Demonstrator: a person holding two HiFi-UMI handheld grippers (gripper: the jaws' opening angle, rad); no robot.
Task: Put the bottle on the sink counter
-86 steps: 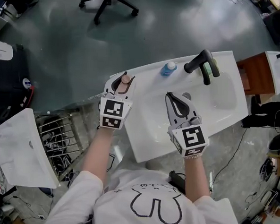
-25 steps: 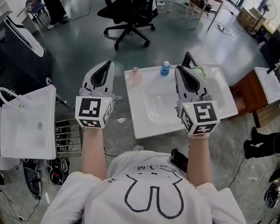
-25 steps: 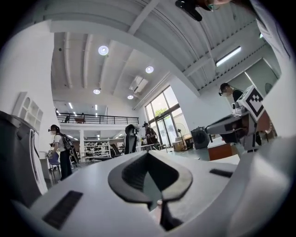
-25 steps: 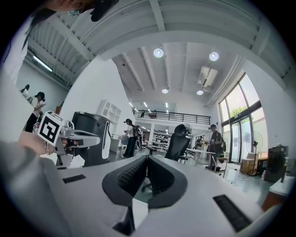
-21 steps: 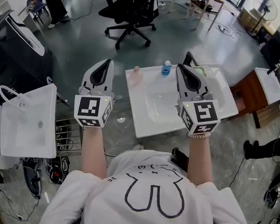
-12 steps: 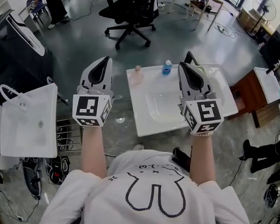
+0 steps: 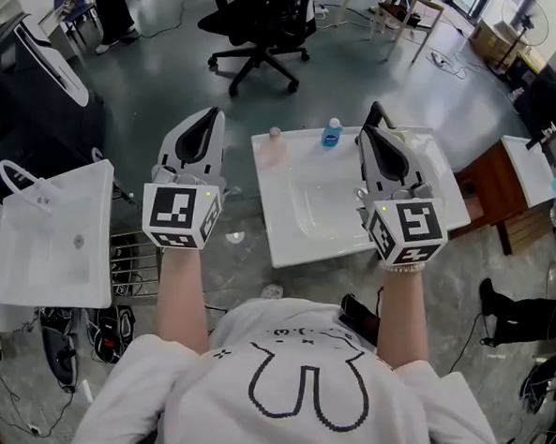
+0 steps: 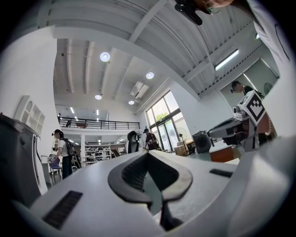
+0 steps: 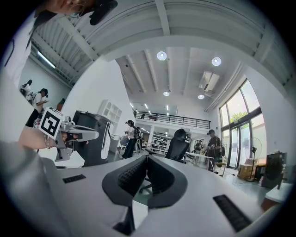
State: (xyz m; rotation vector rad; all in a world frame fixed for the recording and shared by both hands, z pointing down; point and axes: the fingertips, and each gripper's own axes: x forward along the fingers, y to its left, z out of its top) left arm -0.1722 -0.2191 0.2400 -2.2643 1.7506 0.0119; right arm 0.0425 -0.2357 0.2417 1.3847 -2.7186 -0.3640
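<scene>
The small pinkish bottle [image 7: 275, 135] stands upright on the far left corner of the white sink counter [image 7: 291, 245], apart from both grippers. A blue-capped bottle [image 7: 331, 132] stands further right along the back rim. My left gripper [image 7: 209, 117] is held high, left of the sink over the floor, shut with nothing in it. My right gripper [image 7: 371, 131] is held high over the basin, shut and empty too, and it hides most of the faucet. In the left gripper view the left gripper [image 8: 148, 155] looks out level into the room, as does the right gripper [image 9: 147, 157] in its own view.
A second white sink [image 7: 56, 240] lies at the left beside a wire rack [image 7: 130, 254]. A black office chair [image 7: 262, 23] stands beyond the sink, a wooden cabinet [image 7: 492, 178] at its right, and a dark machine [image 7: 32, 89] at far left. People stand in the room's distance.
Earlier the left gripper was at the sink's left corner with the bottle between its jaws. Now the bottle stands free and both grippers are raised. Over the last second they hardly moved.
</scene>
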